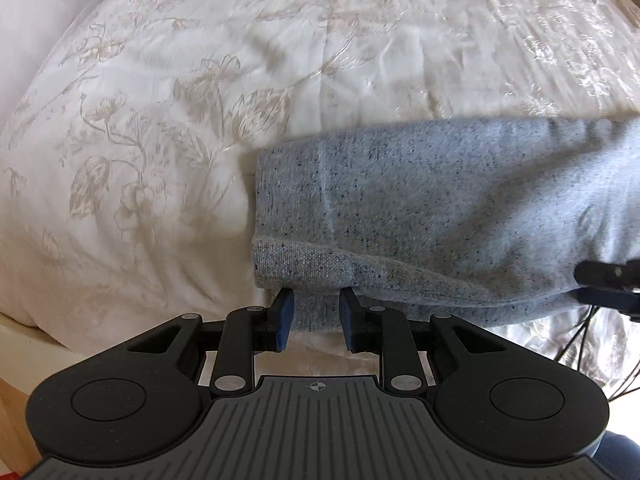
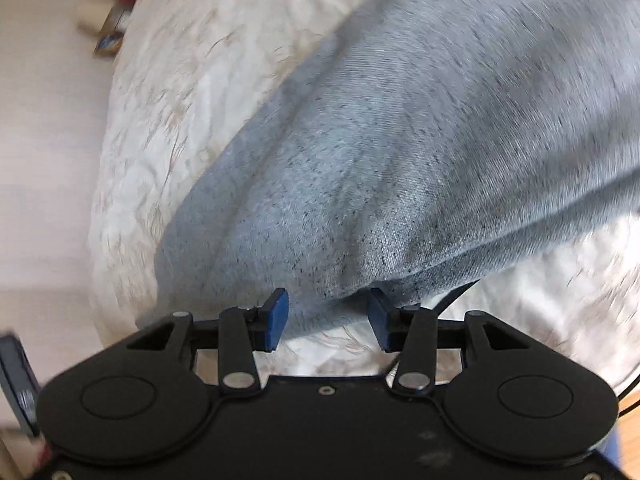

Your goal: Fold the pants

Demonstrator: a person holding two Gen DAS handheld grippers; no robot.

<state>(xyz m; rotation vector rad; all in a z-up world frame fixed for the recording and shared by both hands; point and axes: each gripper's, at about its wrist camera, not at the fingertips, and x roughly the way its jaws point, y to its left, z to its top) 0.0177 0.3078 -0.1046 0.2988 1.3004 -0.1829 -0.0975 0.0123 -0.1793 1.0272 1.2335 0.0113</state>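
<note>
The speckled grey knit pants (image 1: 420, 208) lie on the white floral bedspread (image 1: 160, 120), long axis running rightward from the left gripper (image 1: 316, 316), whose spread jaws straddle the near hem, while the right gripper (image 2: 328, 316), also spread, brackets the same edge.

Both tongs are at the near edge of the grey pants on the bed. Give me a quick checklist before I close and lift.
1. Left tongs open: ok.
2. Pants hem between the left fingers: ok, a flap sits in the gap.
3. Right tongs open: ok.
4. Fabric between the right fingers: ok, an edge dips into the gap.
5. Bedspread clear of both grips: cannot tell.
6. Cable near the right tongs clear: cannot tell.
</note>
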